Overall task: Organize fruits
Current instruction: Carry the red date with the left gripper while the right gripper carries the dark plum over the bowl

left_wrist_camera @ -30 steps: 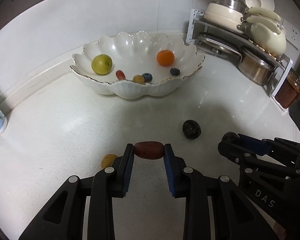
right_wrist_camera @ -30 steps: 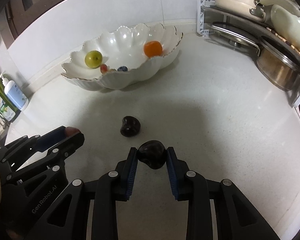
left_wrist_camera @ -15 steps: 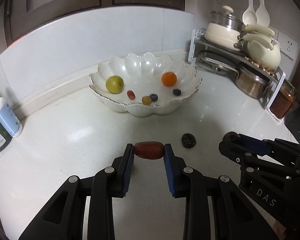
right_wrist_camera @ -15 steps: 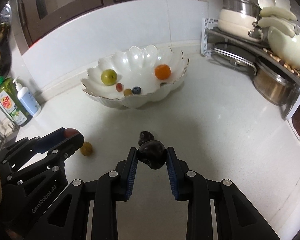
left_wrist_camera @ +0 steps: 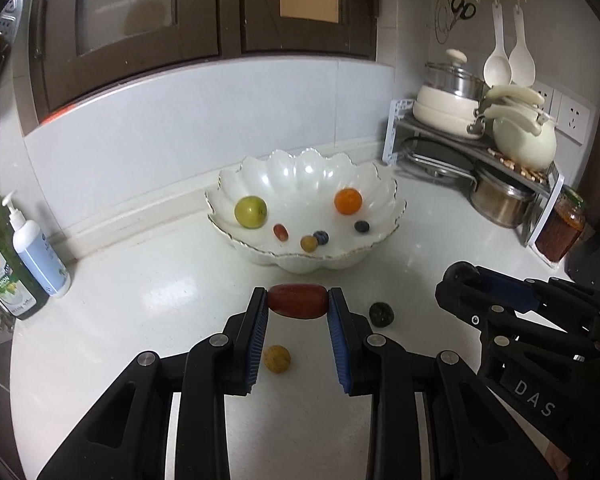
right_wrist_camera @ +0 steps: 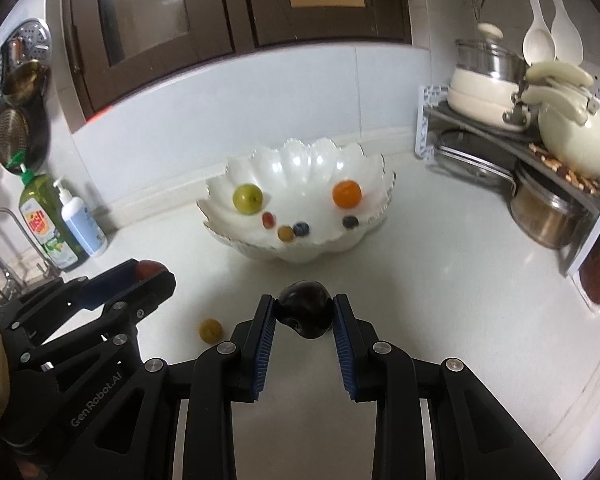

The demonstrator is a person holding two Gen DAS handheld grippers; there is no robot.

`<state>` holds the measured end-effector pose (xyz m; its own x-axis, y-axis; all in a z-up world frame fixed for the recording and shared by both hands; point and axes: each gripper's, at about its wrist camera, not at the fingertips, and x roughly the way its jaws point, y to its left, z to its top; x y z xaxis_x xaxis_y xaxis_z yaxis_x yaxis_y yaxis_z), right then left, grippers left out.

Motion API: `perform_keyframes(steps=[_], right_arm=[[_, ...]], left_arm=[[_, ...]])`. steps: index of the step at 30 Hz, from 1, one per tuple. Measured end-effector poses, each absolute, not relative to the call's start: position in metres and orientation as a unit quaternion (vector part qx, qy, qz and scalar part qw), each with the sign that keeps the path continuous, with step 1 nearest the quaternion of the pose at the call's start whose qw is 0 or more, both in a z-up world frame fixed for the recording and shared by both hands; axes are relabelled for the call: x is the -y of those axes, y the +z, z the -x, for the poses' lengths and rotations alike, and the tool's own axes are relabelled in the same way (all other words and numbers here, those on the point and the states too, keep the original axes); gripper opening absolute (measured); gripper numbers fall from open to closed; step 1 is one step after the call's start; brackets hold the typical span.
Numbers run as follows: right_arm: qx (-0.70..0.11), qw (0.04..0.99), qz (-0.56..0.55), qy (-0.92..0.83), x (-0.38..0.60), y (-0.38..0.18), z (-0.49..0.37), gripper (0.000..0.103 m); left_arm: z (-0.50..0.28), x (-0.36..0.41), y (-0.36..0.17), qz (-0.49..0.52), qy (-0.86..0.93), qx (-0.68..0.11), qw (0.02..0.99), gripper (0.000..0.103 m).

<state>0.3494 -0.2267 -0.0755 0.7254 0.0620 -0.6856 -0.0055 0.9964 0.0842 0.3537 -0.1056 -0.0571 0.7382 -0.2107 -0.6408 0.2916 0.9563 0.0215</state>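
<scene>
The left gripper (left_wrist_camera: 297, 305) clamps an oblong red date (left_wrist_camera: 297, 300); the right gripper (right_wrist_camera: 304, 314) pinches a dark, glossy plum (right_wrist_camera: 304, 312). Both hang above the white counter (left_wrist_camera: 139, 300) (short of the scalloped white bowl (left_wrist_camera: 300, 176)).

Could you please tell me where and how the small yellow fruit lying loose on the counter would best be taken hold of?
Grip the small yellow fruit across its widest middle, coming down from above. It is round with no stem or handle showing, sits alone on the white counter, and has clear space on all sides, so any pinch direction should work. Both tools are busy now, so one would have to unload first.
</scene>
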Motion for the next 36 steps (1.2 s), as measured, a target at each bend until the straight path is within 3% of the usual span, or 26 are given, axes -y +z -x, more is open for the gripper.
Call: perform_keyframes(steps=[36], right_arm=[[-0.297, 0.954, -0.035, 0.035, 0.218, -0.024, -0.399, 0.03]], left_arm=[[-0.396, 0.106, 0.007, -0.057, -0.118, -0.267, 0.955, 0.03]])
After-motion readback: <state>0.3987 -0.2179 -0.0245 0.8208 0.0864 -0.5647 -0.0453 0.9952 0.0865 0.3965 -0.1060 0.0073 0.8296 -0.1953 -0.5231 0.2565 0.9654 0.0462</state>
